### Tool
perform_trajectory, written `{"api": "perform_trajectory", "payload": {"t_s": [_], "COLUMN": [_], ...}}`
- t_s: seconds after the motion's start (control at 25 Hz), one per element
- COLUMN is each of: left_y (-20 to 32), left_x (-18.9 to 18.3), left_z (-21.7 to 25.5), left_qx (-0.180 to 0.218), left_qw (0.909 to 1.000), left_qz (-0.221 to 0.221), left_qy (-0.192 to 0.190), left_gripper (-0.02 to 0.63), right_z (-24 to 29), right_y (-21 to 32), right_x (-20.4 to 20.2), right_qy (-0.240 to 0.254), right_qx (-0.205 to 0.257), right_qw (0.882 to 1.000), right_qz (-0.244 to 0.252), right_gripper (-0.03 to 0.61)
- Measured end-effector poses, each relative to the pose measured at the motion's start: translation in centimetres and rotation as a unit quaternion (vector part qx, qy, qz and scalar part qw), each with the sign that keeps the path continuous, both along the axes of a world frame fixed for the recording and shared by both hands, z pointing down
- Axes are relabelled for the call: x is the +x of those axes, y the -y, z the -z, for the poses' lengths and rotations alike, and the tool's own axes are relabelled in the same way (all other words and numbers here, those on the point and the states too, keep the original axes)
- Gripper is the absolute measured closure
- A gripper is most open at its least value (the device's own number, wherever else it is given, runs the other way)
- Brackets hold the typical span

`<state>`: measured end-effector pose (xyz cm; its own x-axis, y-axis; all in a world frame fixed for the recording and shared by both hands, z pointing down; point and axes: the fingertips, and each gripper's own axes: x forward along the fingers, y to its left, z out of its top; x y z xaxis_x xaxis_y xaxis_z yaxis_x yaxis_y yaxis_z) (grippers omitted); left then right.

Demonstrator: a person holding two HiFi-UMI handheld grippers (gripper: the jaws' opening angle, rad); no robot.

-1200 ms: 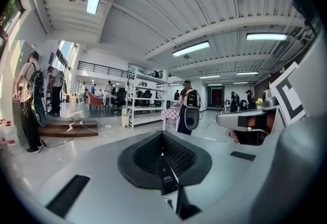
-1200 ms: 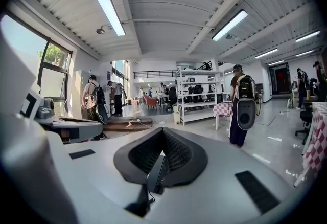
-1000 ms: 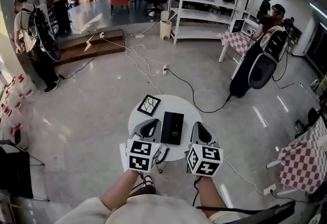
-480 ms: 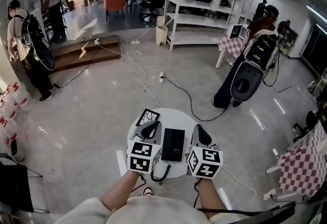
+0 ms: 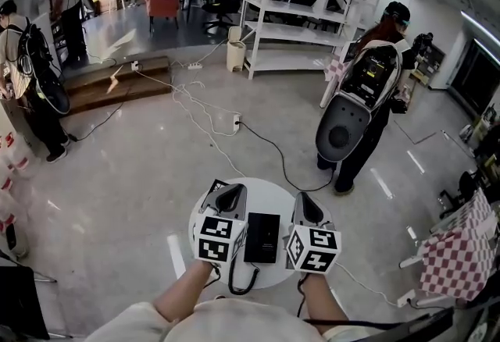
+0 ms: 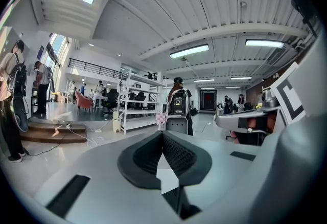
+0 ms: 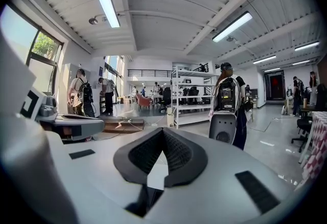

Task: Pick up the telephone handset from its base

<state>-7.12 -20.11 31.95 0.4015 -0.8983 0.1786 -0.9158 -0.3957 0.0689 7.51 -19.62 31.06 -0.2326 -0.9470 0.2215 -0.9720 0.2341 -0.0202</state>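
Observation:
A black telephone lies flat on the small round white table, and its coiled cord hangs over the near edge. I cannot tell the handset apart from the base. My left gripper hovers just left of the phone and my right gripper just right of it, both pointing away from me. Each is shut with nothing between its jaws. In the left gripper view the left gripper has its pads together, as does the right gripper in the right gripper view. Neither of those views shows the phone.
A black-and-white marker card peeks out beside the left gripper. A person with a large black backpack unit stands past the table at the right. White shelving, floor cables, a wooden platform and a checkered table surround the spot.
Both grippers have moved forward alongside the phone, which now lies between them. The left one now covers most of the marker card. The person with the backpack has walked closer to the table.

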Motion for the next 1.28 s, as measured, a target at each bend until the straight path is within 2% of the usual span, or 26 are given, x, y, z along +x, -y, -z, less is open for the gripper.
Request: {"api": "perform_trajectory", "payload": {"t_s": [0.36,0.64,0.96,1.28], "left_y": [2.7,3.5,2.5,1.0], "left_x": [-0.9,-0.7,0.6,1.0], "left_z": [-0.9,-2.8,-2.9,-4.1], "left_qx": [-0.004,-0.027,-0.034,-0.052], "left_qw": [1.0,0.9995,0.9989,0.9975], "left_qz": [-0.002,0.013,0.032,0.045], "left_qy": [-0.007,0.0,0.011,0.013], "left_gripper": [0.597,0.597,0.597,0.597], "right_z": [-1.0,-3.4,-2.8,-4.6], "right_y": [2.4,3.3,4.0,3.3], "right_x": [-0.5,0.0,0.2,0.8], "right_qy": [0.0,0.012,0.025,0.027], "right_qx": [-0.005,-0.037,-0.029,-0.056], "right_qw": [1.0,0.999,0.999,0.997], "right_qz": [-0.011,-0.003,0.027,0.045], "right_gripper": [0.554,0.554,0.554,0.554]}}
